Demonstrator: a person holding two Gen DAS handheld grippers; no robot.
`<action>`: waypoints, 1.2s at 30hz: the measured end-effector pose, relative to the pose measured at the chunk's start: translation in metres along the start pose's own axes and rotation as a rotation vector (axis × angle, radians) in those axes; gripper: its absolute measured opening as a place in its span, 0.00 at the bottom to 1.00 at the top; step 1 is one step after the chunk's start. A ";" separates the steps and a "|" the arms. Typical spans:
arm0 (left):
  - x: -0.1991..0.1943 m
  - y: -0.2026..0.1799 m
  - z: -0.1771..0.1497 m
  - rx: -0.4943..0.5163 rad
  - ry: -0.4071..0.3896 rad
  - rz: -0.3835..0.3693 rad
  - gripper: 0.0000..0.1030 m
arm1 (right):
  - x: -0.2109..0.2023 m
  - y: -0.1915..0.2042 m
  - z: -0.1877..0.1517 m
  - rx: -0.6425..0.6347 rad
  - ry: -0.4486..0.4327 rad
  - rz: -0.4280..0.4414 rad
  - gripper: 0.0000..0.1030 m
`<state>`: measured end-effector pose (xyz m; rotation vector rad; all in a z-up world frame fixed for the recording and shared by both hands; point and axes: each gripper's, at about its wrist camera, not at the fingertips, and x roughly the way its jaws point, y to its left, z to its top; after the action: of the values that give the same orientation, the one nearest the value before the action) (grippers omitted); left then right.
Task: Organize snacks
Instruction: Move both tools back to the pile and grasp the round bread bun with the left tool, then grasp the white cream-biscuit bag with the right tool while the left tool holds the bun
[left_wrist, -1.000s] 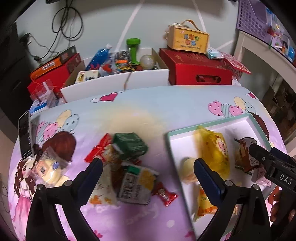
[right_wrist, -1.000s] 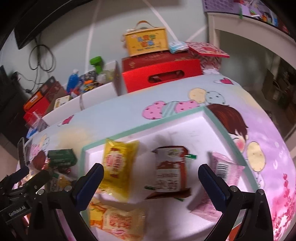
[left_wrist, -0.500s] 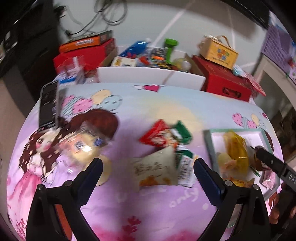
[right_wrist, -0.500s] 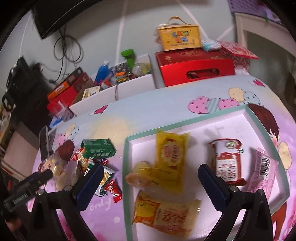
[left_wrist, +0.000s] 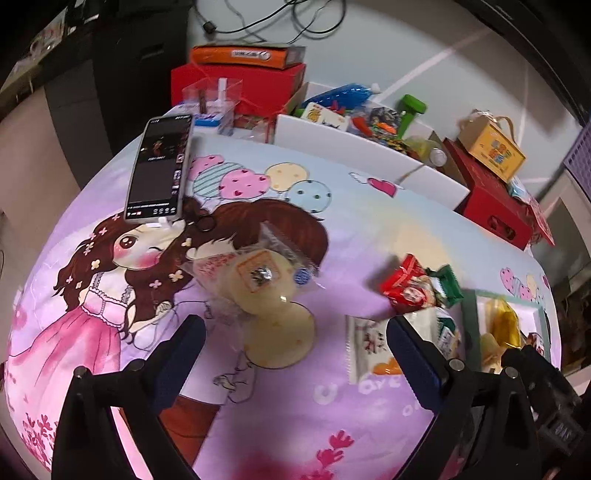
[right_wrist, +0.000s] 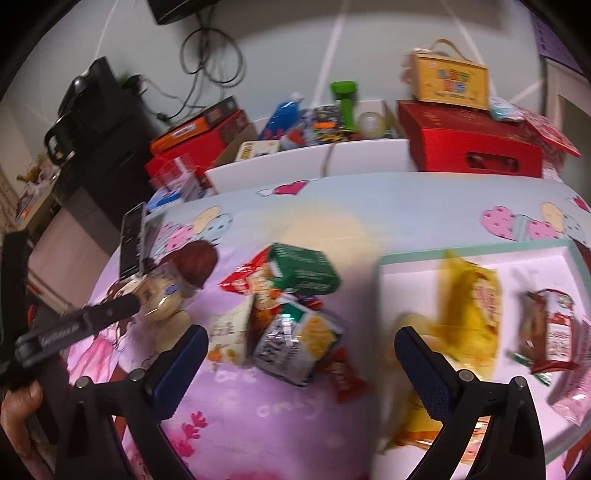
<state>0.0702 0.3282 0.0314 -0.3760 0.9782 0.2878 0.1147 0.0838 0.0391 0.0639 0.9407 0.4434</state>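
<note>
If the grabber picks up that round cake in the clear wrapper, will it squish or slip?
Probably a bit of both. The round cake looks soft and pale, so a hard squeeze may dent it. Its shiny clear wrapper shows glare and loose crinkled ends, so it could slide or flop. The left gripper stands open.

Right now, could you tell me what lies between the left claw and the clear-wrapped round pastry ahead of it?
Only bare printed tablecloth. In the left wrist view, the open left claw faces the clear-wrapped round pastry, with nothing between them.
</note>
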 end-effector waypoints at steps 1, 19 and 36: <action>0.003 0.003 0.002 -0.011 0.002 0.001 0.96 | 0.002 0.005 -0.001 -0.007 0.001 0.009 0.98; 0.068 0.024 0.026 -0.092 0.067 -0.031 0.96 | 0.050 0.047 -0.010 -0.094 0.094 0.077 0.71; 0.093 0.023 0.026 -0.087 0.082 0.025 0.81 | 0.068 0.059 -0.018 -0.146 0.138 0.053 0.51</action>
<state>0.1300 0.3662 -0.0383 -0.4580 1.0536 0.3404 0.1143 0.1616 -0.0093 -0.0751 1.0408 0.5703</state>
